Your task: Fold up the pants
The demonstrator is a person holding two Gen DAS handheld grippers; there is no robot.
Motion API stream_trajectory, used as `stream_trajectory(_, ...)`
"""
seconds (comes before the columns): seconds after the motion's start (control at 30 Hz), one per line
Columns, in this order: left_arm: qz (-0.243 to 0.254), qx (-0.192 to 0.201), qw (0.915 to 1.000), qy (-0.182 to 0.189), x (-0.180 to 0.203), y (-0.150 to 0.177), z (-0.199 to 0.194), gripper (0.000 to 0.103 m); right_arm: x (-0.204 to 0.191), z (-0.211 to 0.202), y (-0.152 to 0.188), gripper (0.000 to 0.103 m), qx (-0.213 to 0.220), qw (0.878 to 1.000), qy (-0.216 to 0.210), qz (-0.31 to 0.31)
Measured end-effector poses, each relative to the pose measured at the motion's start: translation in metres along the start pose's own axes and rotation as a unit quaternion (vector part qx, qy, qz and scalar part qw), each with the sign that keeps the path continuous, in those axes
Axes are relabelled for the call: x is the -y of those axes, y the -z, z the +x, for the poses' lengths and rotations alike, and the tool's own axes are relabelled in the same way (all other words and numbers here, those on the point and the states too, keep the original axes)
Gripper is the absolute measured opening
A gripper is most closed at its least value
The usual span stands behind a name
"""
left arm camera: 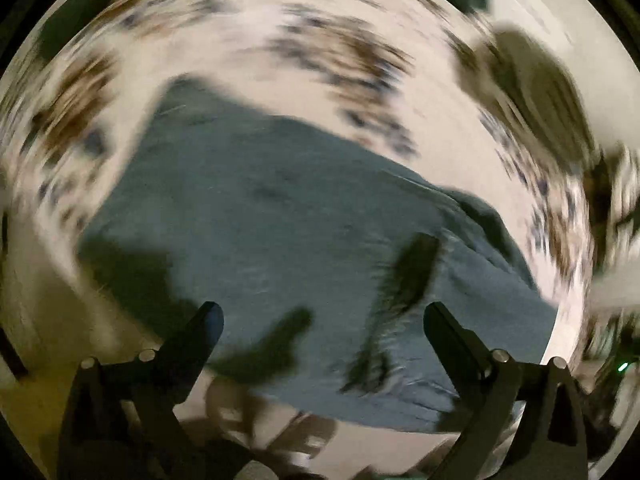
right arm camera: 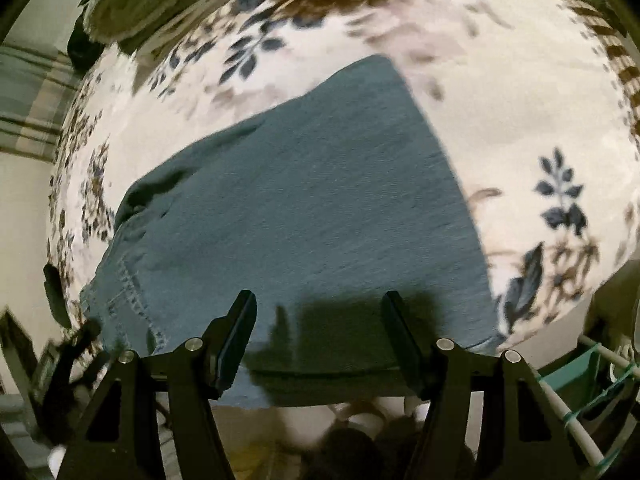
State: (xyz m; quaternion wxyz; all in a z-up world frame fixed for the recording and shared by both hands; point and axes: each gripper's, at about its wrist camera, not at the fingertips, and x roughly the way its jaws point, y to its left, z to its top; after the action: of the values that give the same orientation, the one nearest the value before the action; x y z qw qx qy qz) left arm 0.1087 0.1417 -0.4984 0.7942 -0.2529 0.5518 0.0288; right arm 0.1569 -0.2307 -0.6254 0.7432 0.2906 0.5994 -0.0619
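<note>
Since the teal-blue jeans (right arm camera: 304, 200) already lie folded into a compact stack on the floral bedspread (right arm camera: 500, 128), the step now looks like tidying or a last fold: keep the layers square. The left gripper (left arm camera: 323, 320) is released wide and empty; the right gripper (right arm camera: 319, 312) hangs parted over the near edge, grasping nothing

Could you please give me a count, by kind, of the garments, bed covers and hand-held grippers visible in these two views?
Pants, blue-grey denim: 1, the pants lying on the cover
Floral bed cover: 1, the floral bed cover under them
Hand-held grippers: 2, the left hand-held gripper and the right hand-held gripper, both open with nothing between their fingers
Total: 4
</note>
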Motion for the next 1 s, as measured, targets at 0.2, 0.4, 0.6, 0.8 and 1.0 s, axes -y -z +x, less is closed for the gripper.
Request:
stream_trajectory(0.2, -0.192, 0.046, 0.98, 0.021, -0.113, 0.003, 0.006, 0.102, -0.031, 0.012, 0.002, 0.07, -0.023, 0.999, 0.002, -0.033)
stream_trajectory(0.4, -0.239, 0.087, 0.963, 0.088, -0.152, -0.01, 0.04, 0.1, -0.048, 0.033, 0.002, 0.07, -0.035, 0.999, 0.015, -0.031)
stream_trajectory(0.6, -0.229, 0.139, 0.9594, 0.089, -0.152, -0.01, 0.039, 0.045, -0.057, 0.052, 0.003, 0.07, -0.037, 0.998, 0.034, -0.033)
stream_trajectory(0.8, -0.24, 0.167, 0.9505, 0.105, -0.152, 0.0, 0.022, 0.033, -0.078, 0.06, 0.007, 0.07, -0.035, 0.997, 0.042, -0.063)
stream_trajectory(1.0, -0.216, 0.177, 0.9544, 0.105, -0.141, -0.006, 0.021, 0.046, -0.092, 0.065, 0.009, 0.07, -0.035, 0.996, 0.037, -0.078)
